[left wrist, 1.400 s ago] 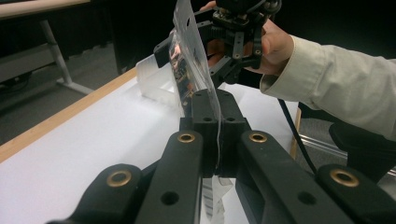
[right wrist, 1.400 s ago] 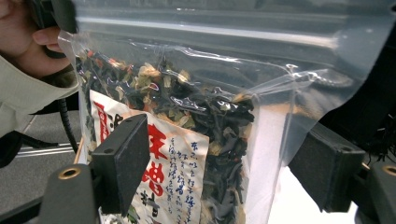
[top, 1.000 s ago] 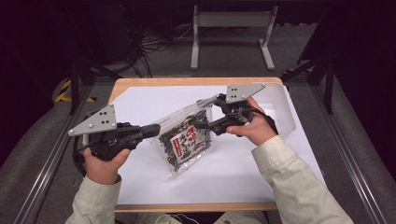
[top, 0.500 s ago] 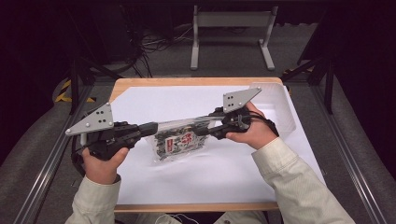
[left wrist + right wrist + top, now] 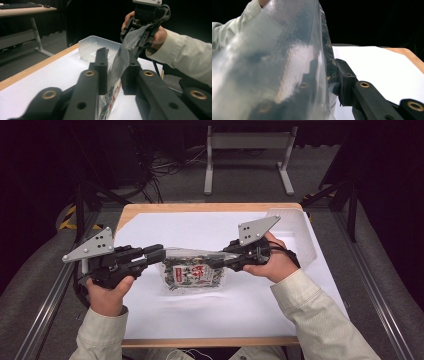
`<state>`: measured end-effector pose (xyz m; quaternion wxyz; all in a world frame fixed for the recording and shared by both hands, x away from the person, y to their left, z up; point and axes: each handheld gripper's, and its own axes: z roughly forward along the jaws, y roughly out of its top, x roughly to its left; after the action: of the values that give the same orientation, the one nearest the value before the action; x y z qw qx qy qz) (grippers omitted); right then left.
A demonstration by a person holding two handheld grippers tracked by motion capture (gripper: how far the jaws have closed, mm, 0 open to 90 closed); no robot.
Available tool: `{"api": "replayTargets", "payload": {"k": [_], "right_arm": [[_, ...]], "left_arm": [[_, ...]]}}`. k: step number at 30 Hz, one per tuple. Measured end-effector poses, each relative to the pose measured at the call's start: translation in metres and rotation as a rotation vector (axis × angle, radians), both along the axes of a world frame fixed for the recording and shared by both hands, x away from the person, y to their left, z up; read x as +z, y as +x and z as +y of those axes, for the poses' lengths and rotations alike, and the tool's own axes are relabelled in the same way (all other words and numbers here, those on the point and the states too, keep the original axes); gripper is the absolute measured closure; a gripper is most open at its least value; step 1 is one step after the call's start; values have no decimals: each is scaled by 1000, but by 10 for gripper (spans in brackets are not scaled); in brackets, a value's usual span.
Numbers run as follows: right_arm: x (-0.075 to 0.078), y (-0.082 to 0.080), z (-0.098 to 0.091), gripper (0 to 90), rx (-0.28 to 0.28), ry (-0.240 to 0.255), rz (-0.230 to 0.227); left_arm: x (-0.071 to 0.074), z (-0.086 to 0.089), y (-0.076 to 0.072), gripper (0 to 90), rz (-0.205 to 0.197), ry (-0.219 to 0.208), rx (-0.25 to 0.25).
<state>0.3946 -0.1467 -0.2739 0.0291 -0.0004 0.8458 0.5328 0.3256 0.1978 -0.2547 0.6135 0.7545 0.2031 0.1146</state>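
Observation:
A clear plastic bag (image 5: 194,274) of dark dried food with a red label hangs between my two grippers above the white sheet. My left gripper (image 5: 161,254) is at its left end; its jaws have just been opening, and the clear film (image 5: 119,60) runs loose through the gap between them (image 5: 116,65). My right gripper (image 5: 216,264) has just been closing and is shut on the bag's right upper edge, as the left gripper view shows (image 5: 137,41). In the right gripper view the film (image 5: 274,62) covers one jaw, and the other finger (image 5: 345,80) shows beside it.
A white sheet (image 5: 165,227) covers the wooden table. A clear plastic tub (image 5: 300,227) stands at the back right corner, also in the left gripper view (image 5: 91,47). Beyond the table are a metal stand (image 5: 247,140) and cables on the floor.
The bag went from slanting to stretched level between the grippers. The right gripper came lower and shut on its edge. The left jaws have parted around the film.

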Motion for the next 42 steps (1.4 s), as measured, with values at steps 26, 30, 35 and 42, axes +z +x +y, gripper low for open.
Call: {"api": "replayTargets", "payload": {"k": [26, 30, 35, 42], "right_arm": [[29, 14, -59, 765, -268, 40, 38], [34, 18, -71, 765, -319, 44, 46], [39, 23, -85, 765, -374, 55, 47], [49, 35, -110, 765, -483, 85, 47]], "left_arm": [[-39, 6, 20, 211, -42, 26, 142], [-56, 10, 26, 191, -31, 48, 142], [-78, 15, 33, 160, -39, 64, 156], [-102, 19, 43, 150, -44, 81, 196]]}}
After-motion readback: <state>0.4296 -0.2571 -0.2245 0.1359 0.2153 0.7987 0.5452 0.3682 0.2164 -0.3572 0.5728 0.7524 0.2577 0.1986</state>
